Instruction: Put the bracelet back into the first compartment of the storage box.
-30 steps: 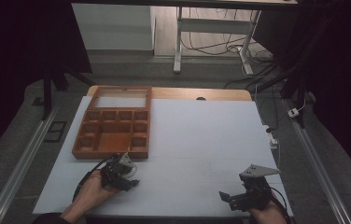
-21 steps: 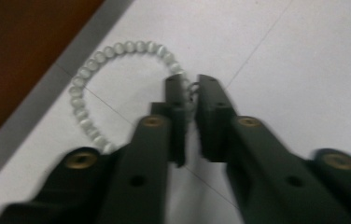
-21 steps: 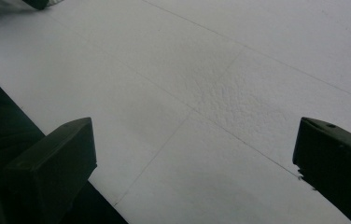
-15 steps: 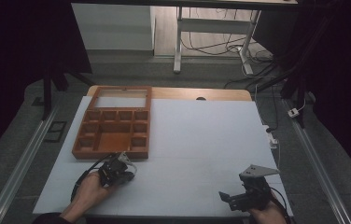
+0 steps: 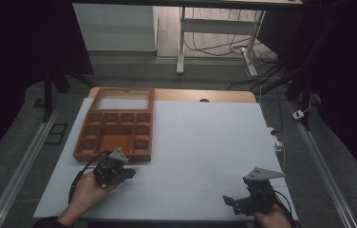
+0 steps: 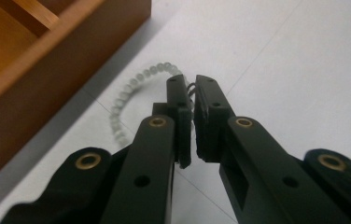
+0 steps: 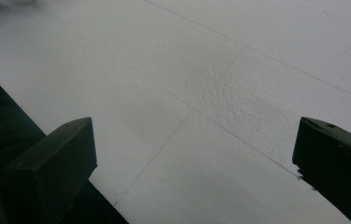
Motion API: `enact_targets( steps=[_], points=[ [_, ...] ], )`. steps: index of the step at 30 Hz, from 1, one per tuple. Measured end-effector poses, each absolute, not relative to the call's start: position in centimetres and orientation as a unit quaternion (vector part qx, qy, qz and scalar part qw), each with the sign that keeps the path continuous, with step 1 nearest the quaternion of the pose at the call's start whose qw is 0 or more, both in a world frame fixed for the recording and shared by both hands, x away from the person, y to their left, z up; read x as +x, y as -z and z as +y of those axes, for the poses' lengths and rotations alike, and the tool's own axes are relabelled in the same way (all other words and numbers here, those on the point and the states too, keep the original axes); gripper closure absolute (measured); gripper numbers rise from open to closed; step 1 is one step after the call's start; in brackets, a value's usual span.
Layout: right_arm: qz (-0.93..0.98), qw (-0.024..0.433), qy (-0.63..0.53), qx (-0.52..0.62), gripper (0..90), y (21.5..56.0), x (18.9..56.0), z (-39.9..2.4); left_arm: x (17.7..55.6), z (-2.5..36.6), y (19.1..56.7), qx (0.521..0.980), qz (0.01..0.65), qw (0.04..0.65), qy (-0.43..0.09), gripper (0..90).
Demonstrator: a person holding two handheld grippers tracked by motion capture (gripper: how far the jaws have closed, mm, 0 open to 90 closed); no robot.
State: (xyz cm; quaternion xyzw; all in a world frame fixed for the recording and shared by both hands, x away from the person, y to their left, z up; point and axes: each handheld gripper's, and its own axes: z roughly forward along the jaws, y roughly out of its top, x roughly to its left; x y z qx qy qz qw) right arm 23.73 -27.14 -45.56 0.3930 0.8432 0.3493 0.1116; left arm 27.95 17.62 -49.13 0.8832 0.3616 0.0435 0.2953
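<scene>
A string of pale white beads [image 6: 131, 86] curves over the white table top beside the wooden tray's outer wall [image 6: 47, 60]. My left gripper [image 6: 191, 81] is shut on the bead string: its two pads pinch one end, where a small metal clasp shows between the tips. In the high view the left gripper [image 5: 128, 172] sits just in front of the near right corner of the brown compartment tray [image 5: 79, 154], held by a hand. My right gripper [image 5: 229, 202] rests near the table's front right edge, jaws wide open [image 7: 192, 149] over bare table.
The tray has several small compartments and one long one at its far end. A white sheet [image 5: 205, 142] covers the table. Cables and a table frame [image 5: 214, 28] stand beyond the far edge.
The left gripper's jaws have come together in front of the tray and the hand has risen slightly. The right gripper has not moved.
</scene>
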Motion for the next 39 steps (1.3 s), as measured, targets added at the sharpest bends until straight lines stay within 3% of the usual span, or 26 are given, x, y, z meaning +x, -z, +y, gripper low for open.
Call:
enact_targets(
  steps=[39],
  points=[
    [0.837, 0.111, -0.356, 0.400, 0.0, 45.6, 23.8, -27.3, 29.3, 24.0, 42.9, 0.803, 0.430, 0.393, -0.124, 85.7]
  ],
)
